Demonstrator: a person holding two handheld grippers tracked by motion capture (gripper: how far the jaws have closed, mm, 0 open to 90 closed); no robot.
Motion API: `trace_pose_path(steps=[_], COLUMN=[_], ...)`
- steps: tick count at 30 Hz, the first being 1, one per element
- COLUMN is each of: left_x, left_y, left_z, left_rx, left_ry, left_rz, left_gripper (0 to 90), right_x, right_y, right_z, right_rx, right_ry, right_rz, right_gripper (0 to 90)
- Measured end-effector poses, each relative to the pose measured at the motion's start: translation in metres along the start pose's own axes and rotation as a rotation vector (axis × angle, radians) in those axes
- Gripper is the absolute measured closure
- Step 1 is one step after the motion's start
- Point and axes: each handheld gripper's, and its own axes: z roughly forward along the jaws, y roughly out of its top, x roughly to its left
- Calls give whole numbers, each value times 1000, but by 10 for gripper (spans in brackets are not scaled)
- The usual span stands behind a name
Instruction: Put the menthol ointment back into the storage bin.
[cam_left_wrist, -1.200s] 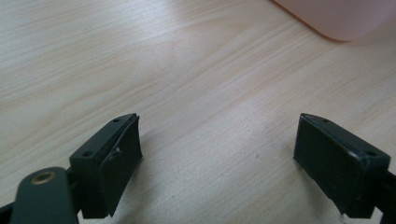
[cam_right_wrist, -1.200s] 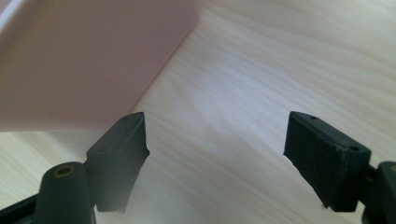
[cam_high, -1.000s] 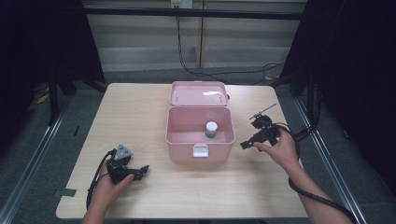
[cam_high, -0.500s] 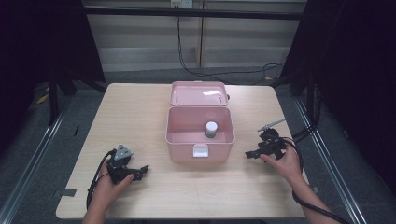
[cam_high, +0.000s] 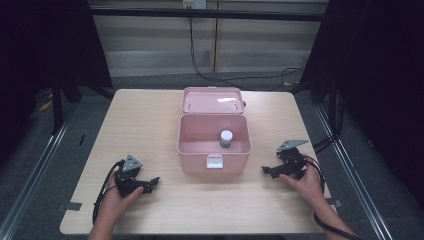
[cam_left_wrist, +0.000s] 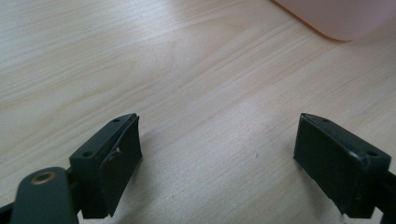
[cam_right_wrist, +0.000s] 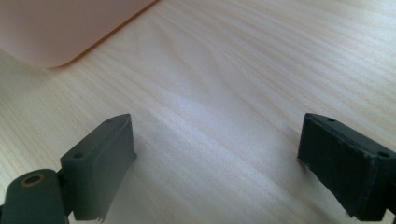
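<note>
- Light wood-grain table (cam_high: 150, 125) stands on a grey floor, dark surroundings on both sides and cables behind it in the high view.
- Pink box (cam_high: 214, 142) sits at table centre, lid open and leaning back; a small white-capped bottle (cam_high: 226, 138) stands upright inside at its right.
- Left gripper (cam_high: 150, 184) rests on the table well left of the box; right gripper (cam_high: 265, 170) rests just right of the box front.
- Left gripper view: jaws wide apart over bare wood, nothing between; pink box (cam_left_wrist: 341, 18) corner at upper right.
- Right gripper view: jaws have just been opening, now wide apart, nothing between; pink box (cam_right_wrist: 60, 28) corner at upper left.
</note>
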Motion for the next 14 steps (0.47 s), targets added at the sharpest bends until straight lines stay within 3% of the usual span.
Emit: trace_pose_path(steps=[4,14], left_x=[0,0], left_y=[0,0], left_z=[0,0], left_rx=[-1,-1], left_ry=[-1,-2], left_rz=[-3,-3], left_gripper=[144,144], right_x=[1,1], right_y=[-7,-7], right_z=[1,1], right_rx=[-65,-68], right_ry=[-12,-13], right_rz=[11,10], right_gripper=[97,96])
